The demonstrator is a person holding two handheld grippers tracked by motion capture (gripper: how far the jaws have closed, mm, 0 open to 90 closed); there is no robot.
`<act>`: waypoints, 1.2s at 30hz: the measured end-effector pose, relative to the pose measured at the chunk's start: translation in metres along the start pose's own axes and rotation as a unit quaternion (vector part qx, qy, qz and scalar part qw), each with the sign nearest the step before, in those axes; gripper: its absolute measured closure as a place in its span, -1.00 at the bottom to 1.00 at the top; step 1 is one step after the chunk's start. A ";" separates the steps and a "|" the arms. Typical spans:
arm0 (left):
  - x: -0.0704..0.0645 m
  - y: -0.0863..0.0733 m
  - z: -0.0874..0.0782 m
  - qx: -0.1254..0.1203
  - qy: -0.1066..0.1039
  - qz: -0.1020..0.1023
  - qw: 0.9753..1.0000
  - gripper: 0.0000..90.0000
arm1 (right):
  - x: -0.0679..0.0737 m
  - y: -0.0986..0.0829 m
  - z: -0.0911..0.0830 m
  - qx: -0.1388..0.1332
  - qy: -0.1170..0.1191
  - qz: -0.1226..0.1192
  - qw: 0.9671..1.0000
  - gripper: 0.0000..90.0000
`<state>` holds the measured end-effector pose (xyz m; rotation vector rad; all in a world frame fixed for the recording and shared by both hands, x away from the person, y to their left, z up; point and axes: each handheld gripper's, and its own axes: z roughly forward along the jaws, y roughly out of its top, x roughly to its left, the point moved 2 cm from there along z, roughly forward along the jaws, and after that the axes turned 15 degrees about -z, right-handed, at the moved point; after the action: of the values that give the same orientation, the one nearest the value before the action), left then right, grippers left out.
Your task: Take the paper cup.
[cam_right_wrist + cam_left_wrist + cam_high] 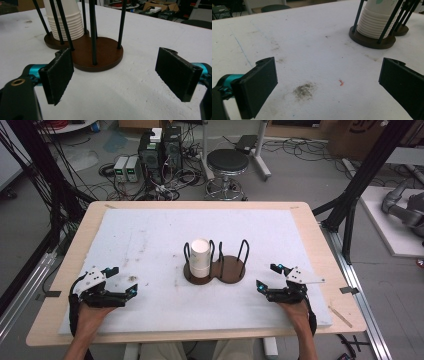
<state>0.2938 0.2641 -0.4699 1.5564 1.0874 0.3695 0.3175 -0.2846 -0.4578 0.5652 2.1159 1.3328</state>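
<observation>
white cups (200,256), dark brown holder base (231,272) — black rods, black tongs (115,75), teal joints

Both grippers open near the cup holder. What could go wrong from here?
1. The paper cups are tightly nested, so a pinch may lift several.
2. Black rods ring the stack; the right gripper or left gripper could snag one and drag the brown base.

Cup stack (377,17) top and holder rods (92,30) cut off at both claw views' upper edges.
</observation>
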 end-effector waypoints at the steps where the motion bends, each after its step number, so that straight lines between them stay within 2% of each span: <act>1: 0.000 0.000 0.000 0.001 0.001 0.000 1.000 -0.96 | 0.000 0.000 0.000 0.000 0.000 0.000 1.000 -0.66; 9: 0.001 0.000 0.000 0.003 0.001 -0.003 1.000 -0.96 | -0.001 0.000 -0.001 -0.004 0.001 0.002 1.000 -0.66; 14: 0.000 0.000 0.000 0.002 0.003 -0.002 1.000 -0.96 | 0.001 0.000 -0.002 -0.007 -0.004 -0.009 1.000 -0.66; 20: 0.000 0.000 0.001 0.006 0.003 -0.001 1.000 -0.96 | 0.000 0.000 0.000 -0.001 0.001 -0.004 1.000 -0.66; 25: -0.001 0.000 0.002 0.008 0.007 0.005 1.000 -0.96 | -0.002 0.000 0.000 -0.006 0.007 0.000 1.000 -0.65; 27: -0.001 0.000 0.002 0.012 0.009 0.006 1.000 -0.96 | -0.002 0.001 -0.001 0.000 0.014 0.008 1.000 -0.65; 30: -0.001 0.000 0.002 0.010 0.008 0.001 1.000 -0.96 | -0.004 0.012 -0.005 -0.002 0.014 0.004 1.000 -0.65; 31: -0.001 0.000 0.002 0.008 0.009 0.004 1.000 -0.96 | -0.004 0.012 -0.005 -0.002 0.014 0.004 1.000 -0.65; 36: -0.001 0.000 0.002 0.011 0.005 0.009 1.000 -0.96 | -0.011 0.037 -0.012 -0.019 0.013 0.007 1.000 -0.65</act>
<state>0.2947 0.2617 -0.4701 1.5854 1.0899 0.3796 0.3195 -0.2842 -0.4177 0.5502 2.1073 1.3914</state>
